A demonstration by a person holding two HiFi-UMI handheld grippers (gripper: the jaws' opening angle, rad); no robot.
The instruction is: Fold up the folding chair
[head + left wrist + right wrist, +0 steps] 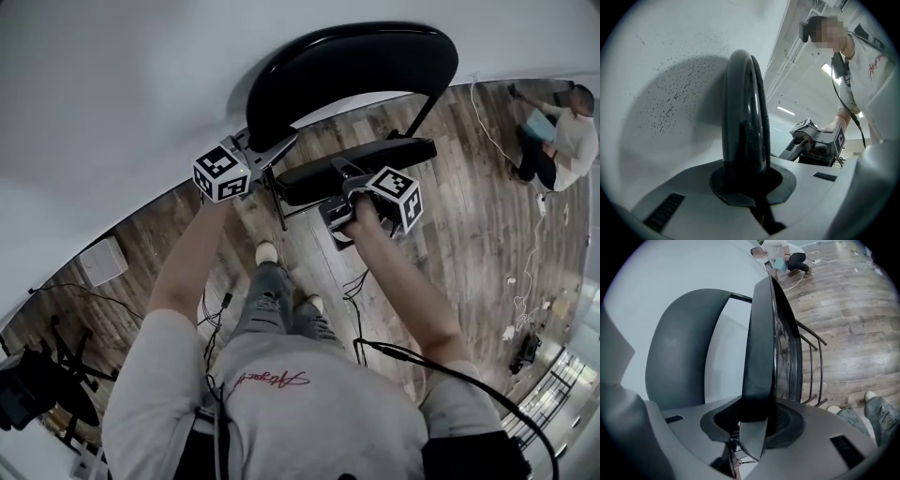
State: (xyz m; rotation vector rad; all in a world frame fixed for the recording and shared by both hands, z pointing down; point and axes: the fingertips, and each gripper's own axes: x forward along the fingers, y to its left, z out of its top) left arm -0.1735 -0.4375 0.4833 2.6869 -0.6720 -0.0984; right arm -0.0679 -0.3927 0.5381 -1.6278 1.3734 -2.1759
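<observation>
Left side first. My left gripper [746, 186] has its jaws shut hard on the thin rim of the backrest [743, 108]. This is the folding chair [356, 66], standing on the wood floor [469, 234] close against the white wall [112, 84]. That rim is smooth, glossy black plastic, curved like a shell, so there's little to bite on. I reckon a sharp tug could let it slide out of my pinch.

Moving right, my right gripper [754, 425] has its jaws about half apart, clamped on the edge of the seat [764, 352]. This edge is thicker, matte and rounded, and I'd call it the firmer hold of the two. Beyond it run the frame tubes [811, 366], thin black metal.

Now the risks. If I swing the seat faster than the frame closes, the legs may skid on those slick planks, or the chair may knock into the wall. There's also a cable [361, 281] lying by my feet, which could snag me if I step in.
</observation>
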